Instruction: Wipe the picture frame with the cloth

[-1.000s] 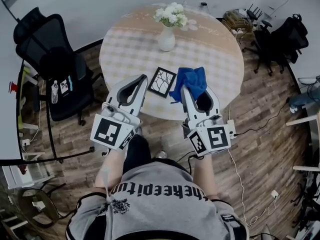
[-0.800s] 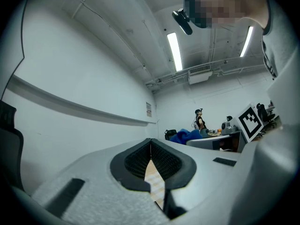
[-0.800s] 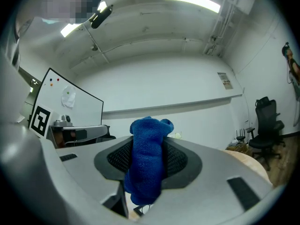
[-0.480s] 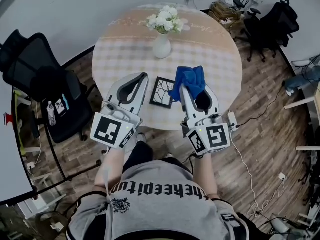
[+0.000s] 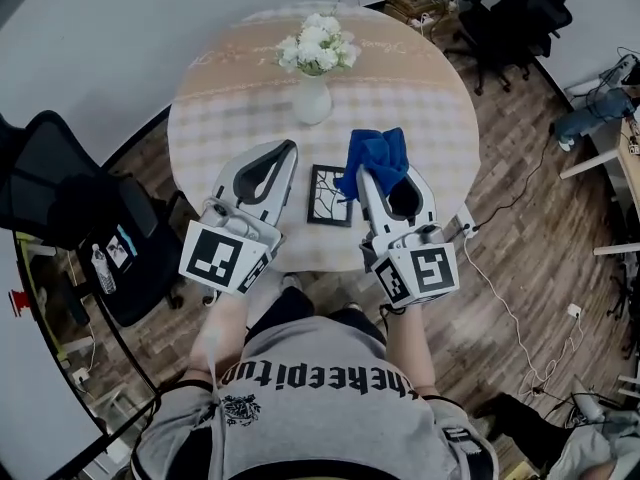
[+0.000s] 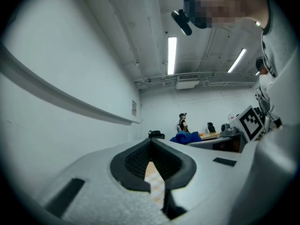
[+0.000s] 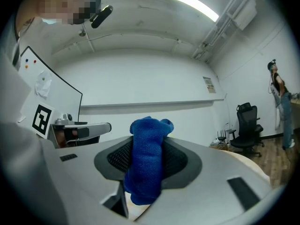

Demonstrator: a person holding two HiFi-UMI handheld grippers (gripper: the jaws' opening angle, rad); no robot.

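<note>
A small black picture frame [image 5: 329,195] lies flat near the front edge of the round table [image 5: 230,118]. It sits between my two grippers. My right gripper [image 5: 366,175] is just right of the frame, shut on a bunched blue cloth [image 5: 378,157], which stands up out of the jaws in the right gripper view [image 7: 147,163]. My left gripper [image 5: 288,150] hovers just left of the frame. Its jaws meet at the tips with nothing held [image 6: 151,143].
A white vase of white flowers [image 5: 313,68] stands behind the frame at mid-table. A black office chair [image 5: 70,203] is on the left and more chairs [image 5: 505,8] at the far right. A power strip [image 5: 464,221] and cables lie on the wooden floor.
Both grippers have reached further over the table, so the frame now lies level with their jaws instead of ahead of them. The right one has kept hold of the cloth.
</note>
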